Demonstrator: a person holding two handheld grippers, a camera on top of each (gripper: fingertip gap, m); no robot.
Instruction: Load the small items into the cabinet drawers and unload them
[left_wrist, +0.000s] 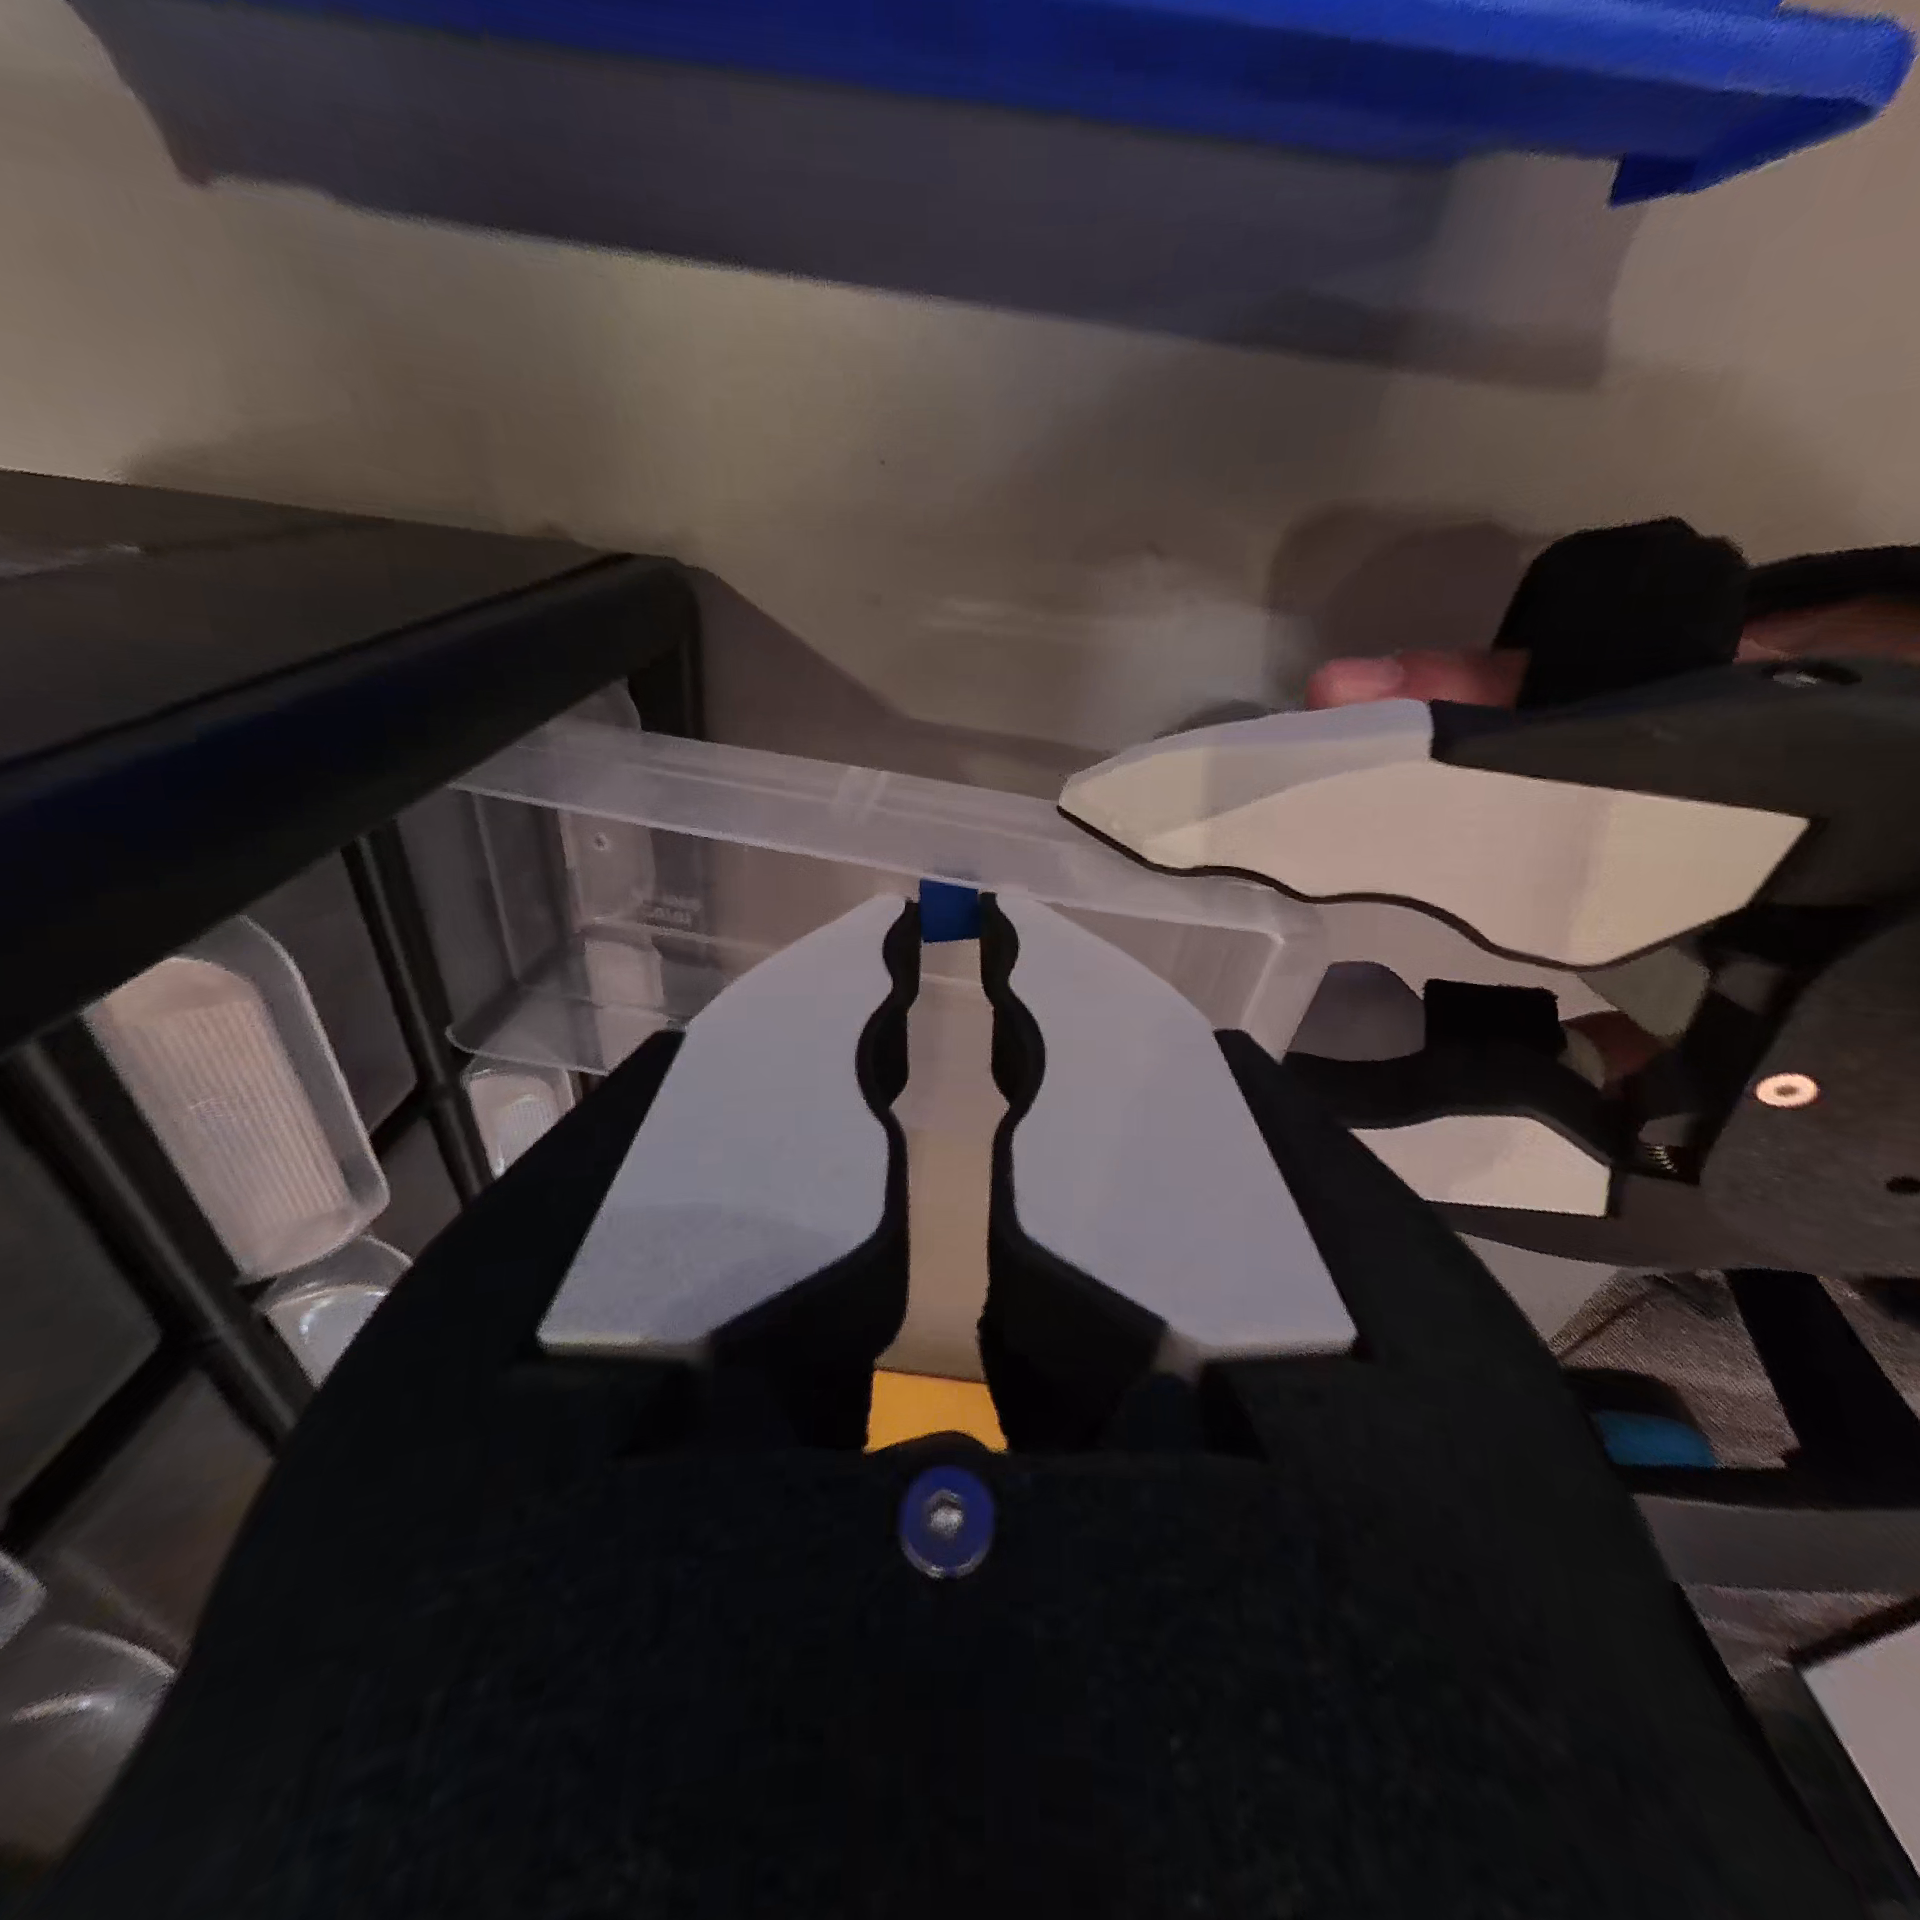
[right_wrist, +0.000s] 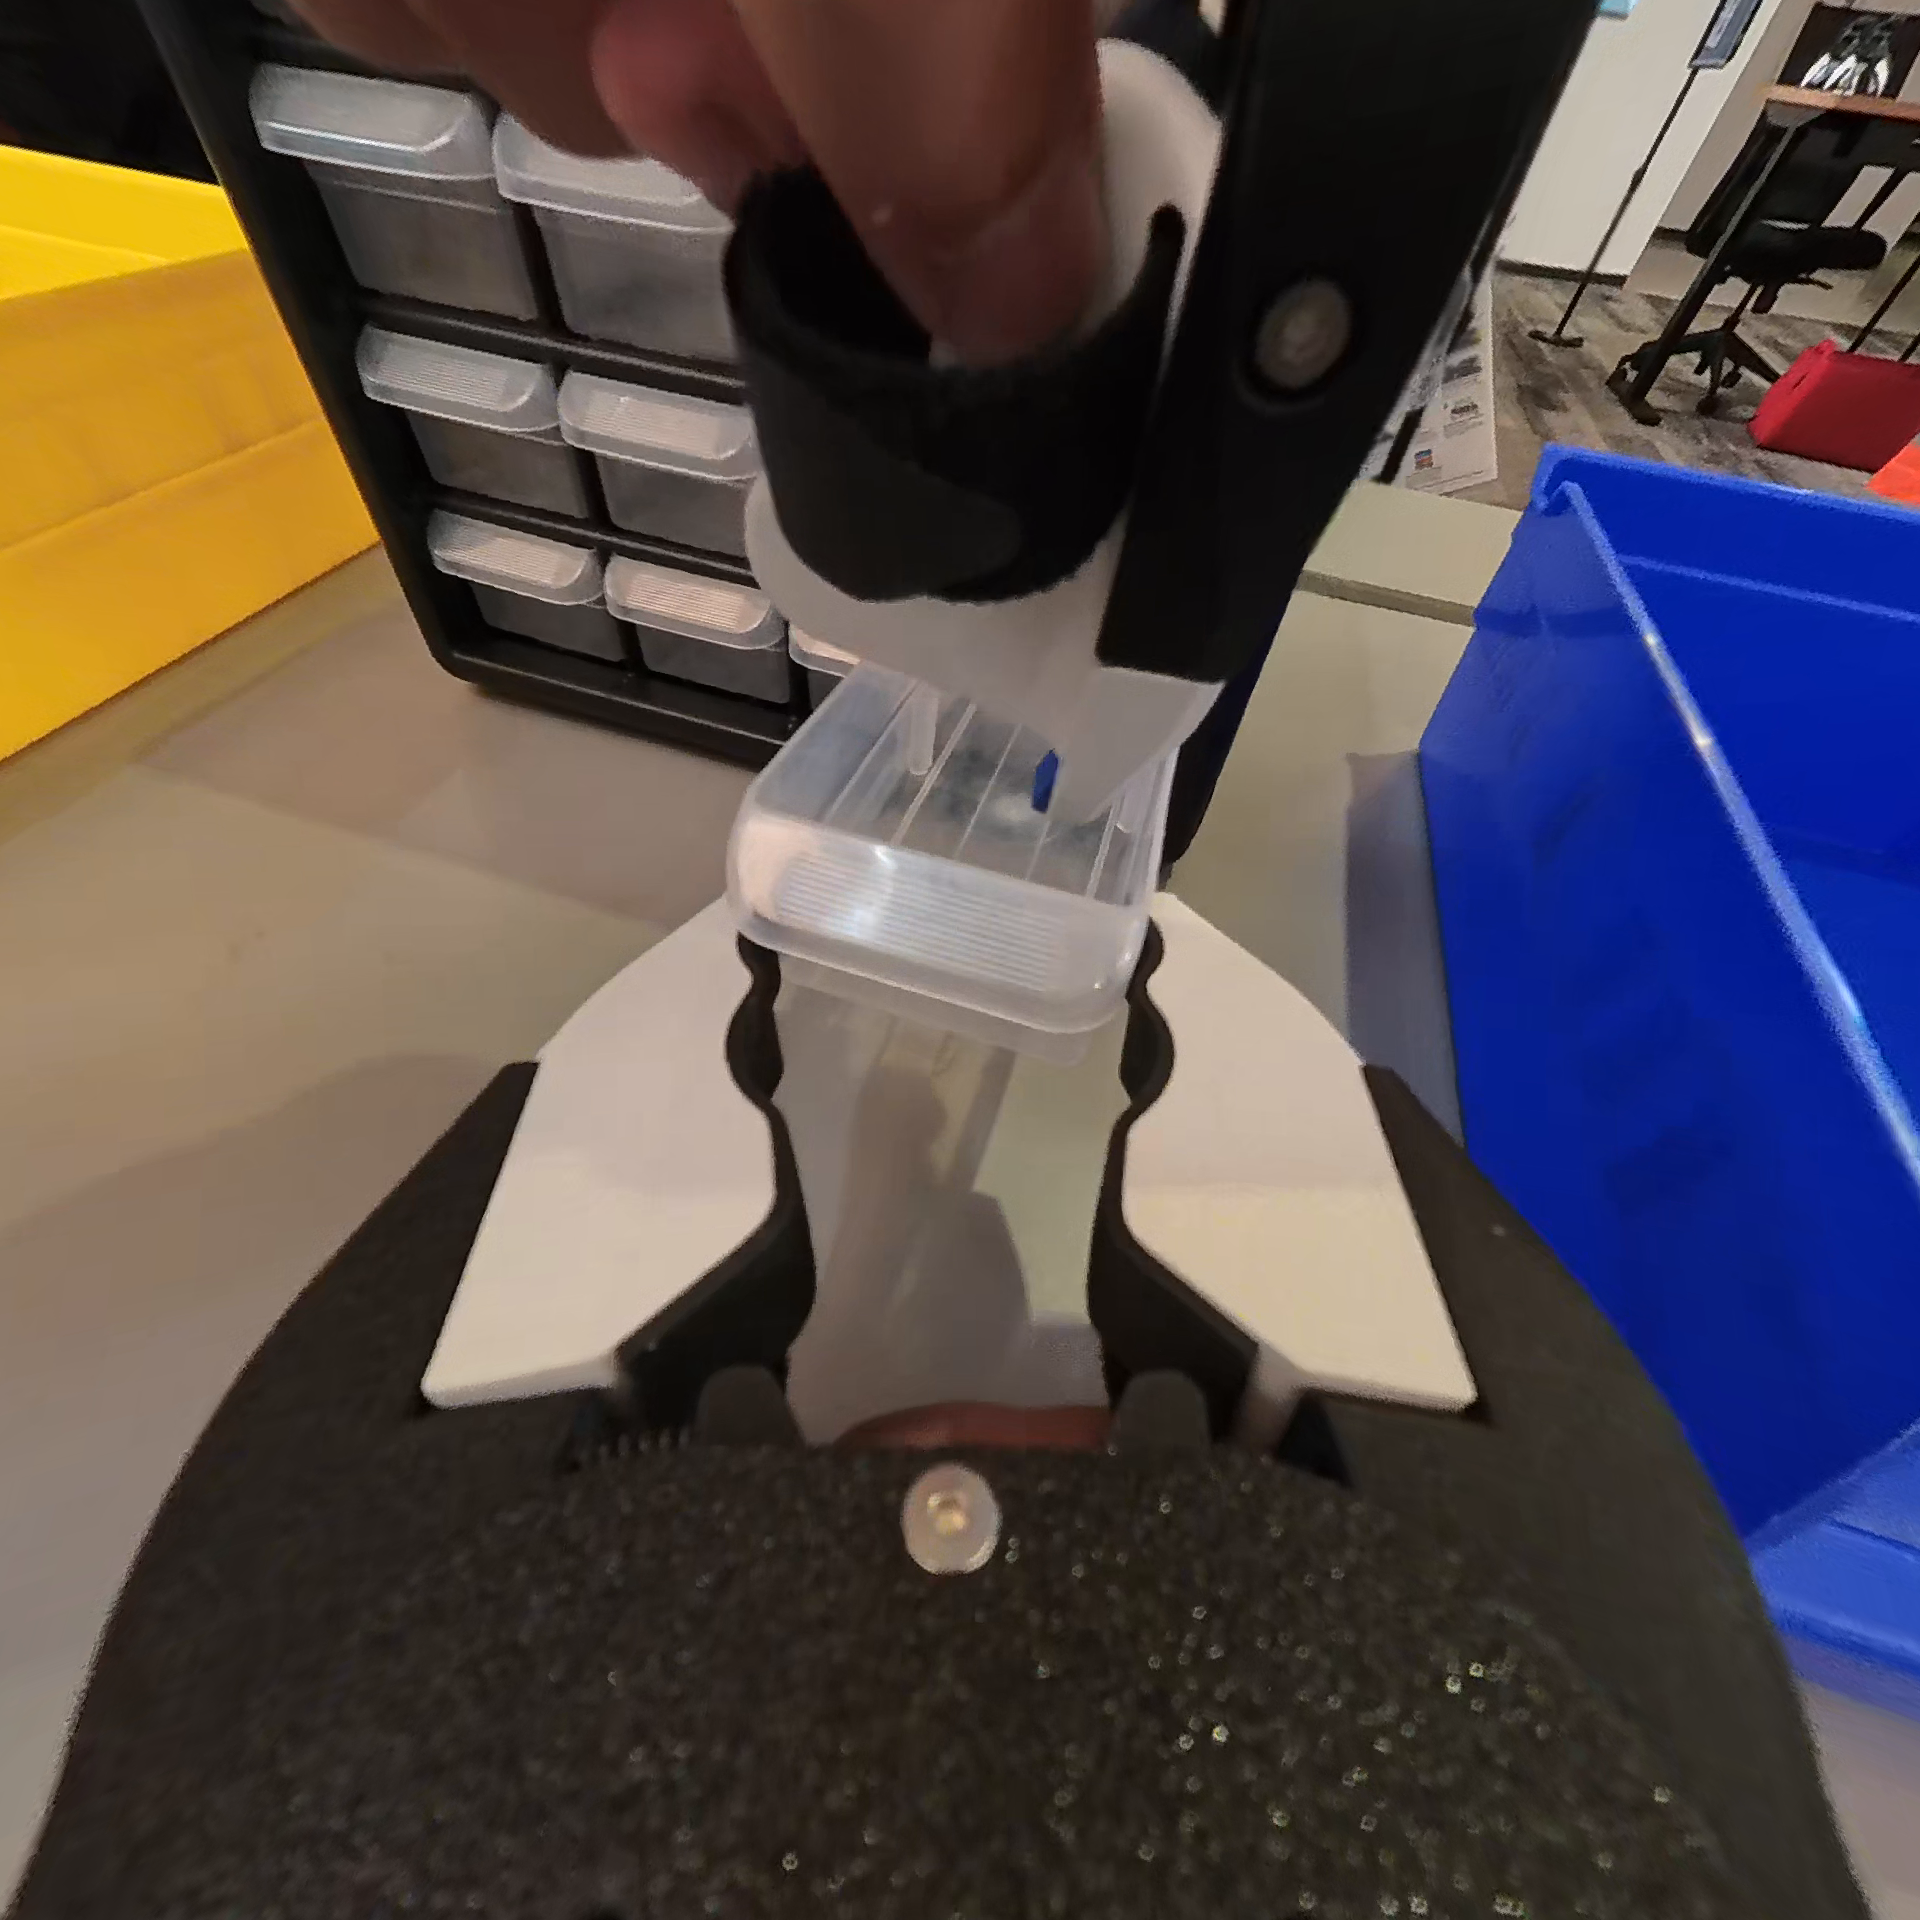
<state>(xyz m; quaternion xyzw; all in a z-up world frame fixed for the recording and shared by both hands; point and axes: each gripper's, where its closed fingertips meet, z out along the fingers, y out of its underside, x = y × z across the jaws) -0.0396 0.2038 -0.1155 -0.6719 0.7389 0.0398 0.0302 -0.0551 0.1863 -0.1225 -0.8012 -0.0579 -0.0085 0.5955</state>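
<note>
Through the left wrist view, my left hand-held gripper (left_wrist: 949, 920) is nearly pressed together, pinching a small blue piece (left_wrist: 949, 914) at its very tips. Just past those tips lies the clear drawer (left_wrist: 831, 831), pulled out of the black cabinet (left_wrist: 312, 665) and seen side on. My right hand-held gripper (left_wrist: 1195, 831) comes in from the right and meets the drawer's front end. A blue bin (left_wrist: 1351, 73) fills the top of this view, blurred.

Through the right wrist view, my right hand-held gripper (right_wrist: 940, 951) is spread about as wide as the drawer's ribbed front (right_wrist: 935, 914) and clamps it from both sides, so the drawer hangs above the tabletop (right_wrist: 312, 935), well clear of the cabinet (right_wrist: 416, 395) behind. My left hand-held gripper (right_wrist: 1101, 769) dips into the drawer from above, the small blue piece (right_wrist: 1045, 781) at its tip, inside the drawer's walls. A blue bin (right_wrist: 1714, 935) stands to the right, a yellow bin (right_wrist: 156, 436) to the left.

I judge this the handling of one item at the drawer; whether I am setting it in or lifting it out, I cannot tell. If loading, the next move calls for parting the left tips low in the drawer while my right holds it level.
</note>
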